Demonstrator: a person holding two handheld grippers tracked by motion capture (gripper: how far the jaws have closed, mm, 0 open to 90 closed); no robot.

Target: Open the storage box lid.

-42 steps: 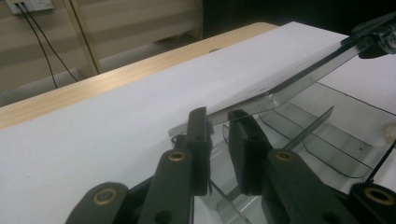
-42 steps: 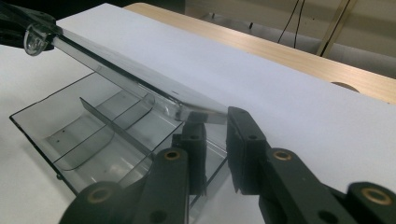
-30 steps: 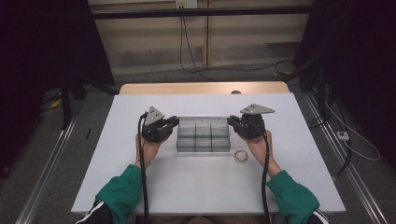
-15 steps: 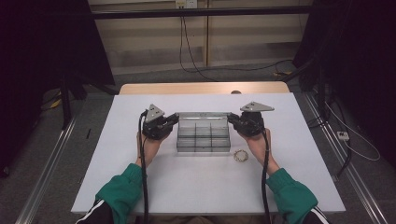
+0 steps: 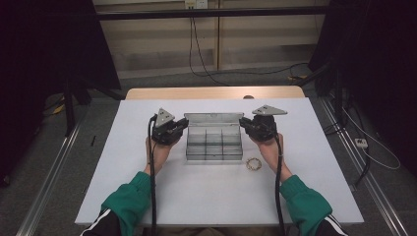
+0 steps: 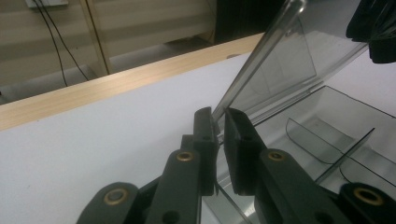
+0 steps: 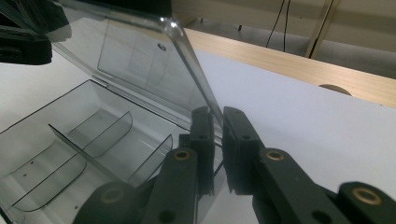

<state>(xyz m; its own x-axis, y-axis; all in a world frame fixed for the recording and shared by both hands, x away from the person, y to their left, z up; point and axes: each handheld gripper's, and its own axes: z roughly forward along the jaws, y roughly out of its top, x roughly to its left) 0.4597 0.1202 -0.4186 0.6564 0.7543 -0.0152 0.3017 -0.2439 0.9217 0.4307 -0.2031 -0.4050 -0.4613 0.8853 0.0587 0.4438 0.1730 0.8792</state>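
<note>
A clear plastic compartment box (image 5: 214,147) sits mid-table with its lid (image 5: 212,120) raised on the far side. My left gripper (image 5: 183,126) is shut on the lid's left edge. In the left gripper view the black jaws (image 6: 219,126) pinch the thin clear lid (image 6: 280,60) above the empty compartments (image 6: 327,126). My right gripper (image 5: 244,123) is shut on the lid's right edge. The right gripper view has its jaws (image 7: 215,123) clamped on the lid (image 7: 140,51), with the divided tray (image 7: 79,140) below.
A small beaded ring (image 5: 253,163) lies on the white table (image 5: 211,196) just right of the box's near corner. A wooden strip (image 5: 211,92) runs along the table's far edge. Cables trail from both grippers back along the green sleeves.
The lid's top edge sits a little higher in the high view than a second ago. Both hands have hardly shifted.
</note>
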